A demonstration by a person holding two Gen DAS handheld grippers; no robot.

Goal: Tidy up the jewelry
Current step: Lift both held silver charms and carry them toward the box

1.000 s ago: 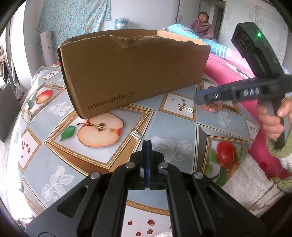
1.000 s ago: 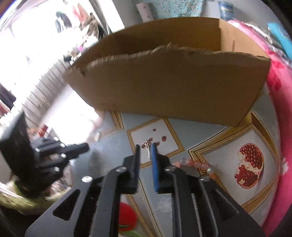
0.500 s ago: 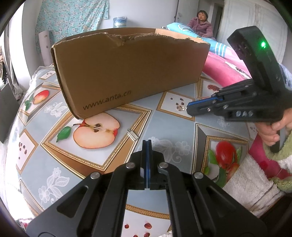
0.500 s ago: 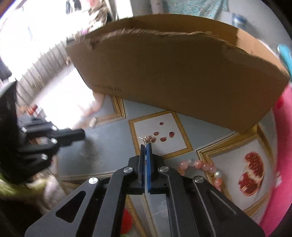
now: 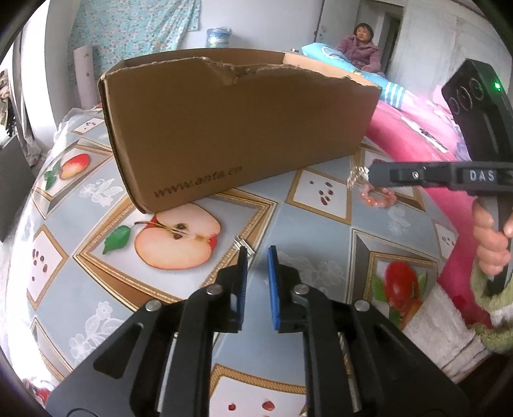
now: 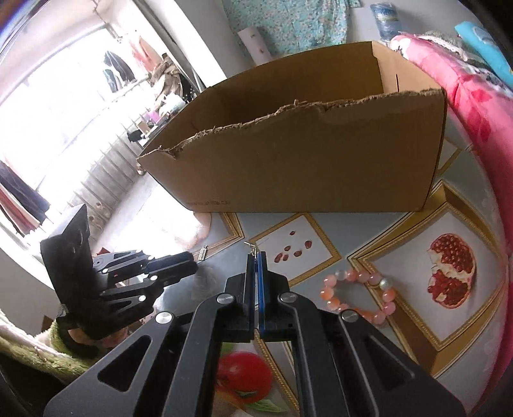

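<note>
Our right gripper (image 6: 255,256) pinches a small silver earring (image 5: 356,174) above the fruit-print tablecloth (image 5: 314,231). Our left gripper (image 5: 256,253), jaws just parted and holding nothing, hovers before a second silver earring (image 5: 244,246). Cardboard box (image 6: 320,166) beyond; pink bead bracelet (image 6: 359,296) right of the right fingers.

**A lived-in bedroom at home**

A table (image 5: 307,224) under a fruit-printed oilcloth stands beside a bed heaped with a pink quilt (image 5: 407,128). A person (image 5: 362,48) in a padded jacket sits at the bed's far end. Floral fabric (image 5: 134,29) hangs on the wall, and clothes (image 6: 118,70) hang by a bright window.
</note>
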